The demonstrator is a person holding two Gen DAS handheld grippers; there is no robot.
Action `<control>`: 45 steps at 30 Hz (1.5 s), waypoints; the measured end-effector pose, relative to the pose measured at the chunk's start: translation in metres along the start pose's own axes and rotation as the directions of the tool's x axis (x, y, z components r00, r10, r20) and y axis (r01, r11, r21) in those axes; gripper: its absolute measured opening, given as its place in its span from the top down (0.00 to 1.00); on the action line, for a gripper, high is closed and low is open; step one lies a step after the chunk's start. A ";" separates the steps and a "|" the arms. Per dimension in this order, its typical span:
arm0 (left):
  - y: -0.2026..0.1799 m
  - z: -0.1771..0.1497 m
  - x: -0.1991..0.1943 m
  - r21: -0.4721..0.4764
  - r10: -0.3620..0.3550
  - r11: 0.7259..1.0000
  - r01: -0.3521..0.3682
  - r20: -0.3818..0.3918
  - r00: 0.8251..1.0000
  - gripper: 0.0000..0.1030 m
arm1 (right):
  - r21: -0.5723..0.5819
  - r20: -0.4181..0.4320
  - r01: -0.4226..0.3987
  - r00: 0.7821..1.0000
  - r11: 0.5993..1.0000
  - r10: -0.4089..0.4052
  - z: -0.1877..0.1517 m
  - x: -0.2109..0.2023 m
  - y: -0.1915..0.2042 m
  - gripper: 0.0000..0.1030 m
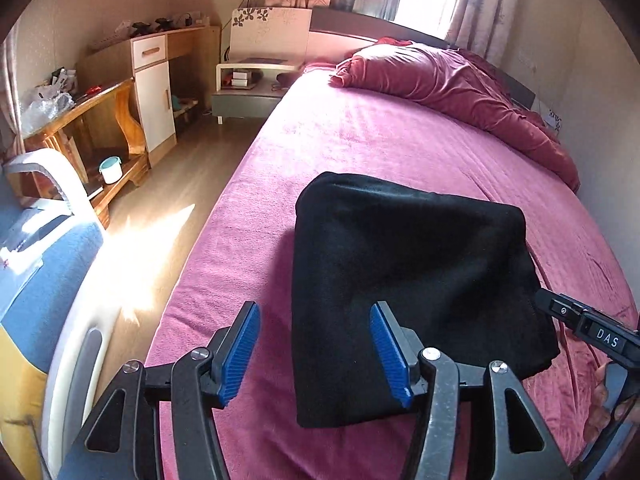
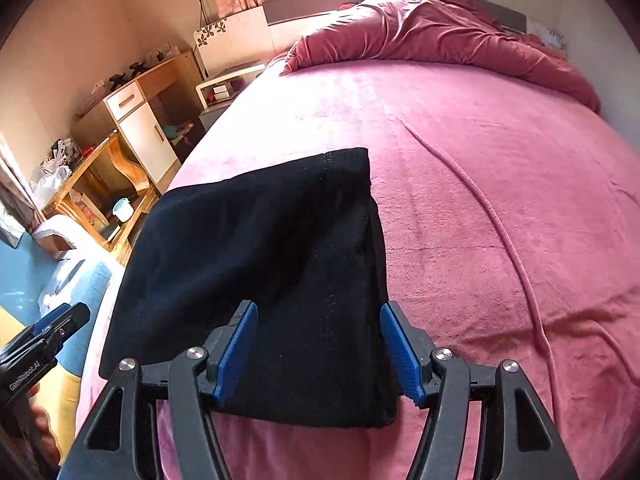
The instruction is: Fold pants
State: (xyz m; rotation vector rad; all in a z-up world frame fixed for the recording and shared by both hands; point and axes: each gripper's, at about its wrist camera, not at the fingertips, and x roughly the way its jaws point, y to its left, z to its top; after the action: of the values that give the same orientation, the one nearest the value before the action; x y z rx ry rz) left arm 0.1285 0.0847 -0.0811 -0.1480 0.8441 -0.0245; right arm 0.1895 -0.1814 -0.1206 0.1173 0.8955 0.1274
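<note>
The black pants (image 1: 404, 280) lie folded into a compact stack on the pink bed cover (image 1: 360, 136), near the bed's front left edge; they also show in the right wrist view (image 2: 276, 256). My left gripper (image 1: 314, 350) is open and empty, hovering above the stack's front left corner. My right gripper (image 2: 320, 350) is open and empty, hovering above the stack's front right part. The right gripper's body (image 1: 592, 332) shows at the right of the left wrist view, and the left gripper's body (image 2: 44, 340) at the left of the right wrist view.
A crumpled dark red duvet (image 1: 460, 84) lies along the bed's far side by the wall. A pink cord (image 2: 500, 232) runs across the cover right of the pants. Left of the bed are wooden floor (image 1: 172, 184), a wooden desk (image 1: 100, 120), a nightstand (image 1: 248, 88) and a blue chair (image 1: 36, 272).
</note>
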 end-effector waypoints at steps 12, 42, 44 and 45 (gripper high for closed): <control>-0.008 -0.029 -0.049 -0.005 0.024 1.000 -0.024 0.083 0.996 0.43 | -0.019 0.076 0.077 0.994 0.997 -0.075 -0.029 -0.040 0.037 0.37; -0.029 -0.056 -0.079 0.014 0.076 0.997 -0.078 0.111 0.991 0.43 | -0.085 0.174 0.171 0.973 0.982 -0.155 -0.056 -0.079 0.062 0.32; -0.028 -0.055 -0.080 0.009 0.094 0.995 -0.096 0.115 0.989 0.43 | -0.084 0.174 0.172 0.972 0.982 -0.155 -0.056 -0.079 0.062 0.32; -0.028 -0.055 -0.080 0.009 0.094 0.995 -0.096 0.116 0.989 0.43 | -0.082 0.176 0.172 0.972 0.982 -0.156 -0.056 -0.080 0.062 0.32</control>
State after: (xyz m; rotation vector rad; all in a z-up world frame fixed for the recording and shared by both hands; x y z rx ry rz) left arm 0.0347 0.0565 -0.0537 -0.0941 0.7344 0.0669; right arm 0.0922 -0.1298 -0.0846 -0.0366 0.7252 0.0057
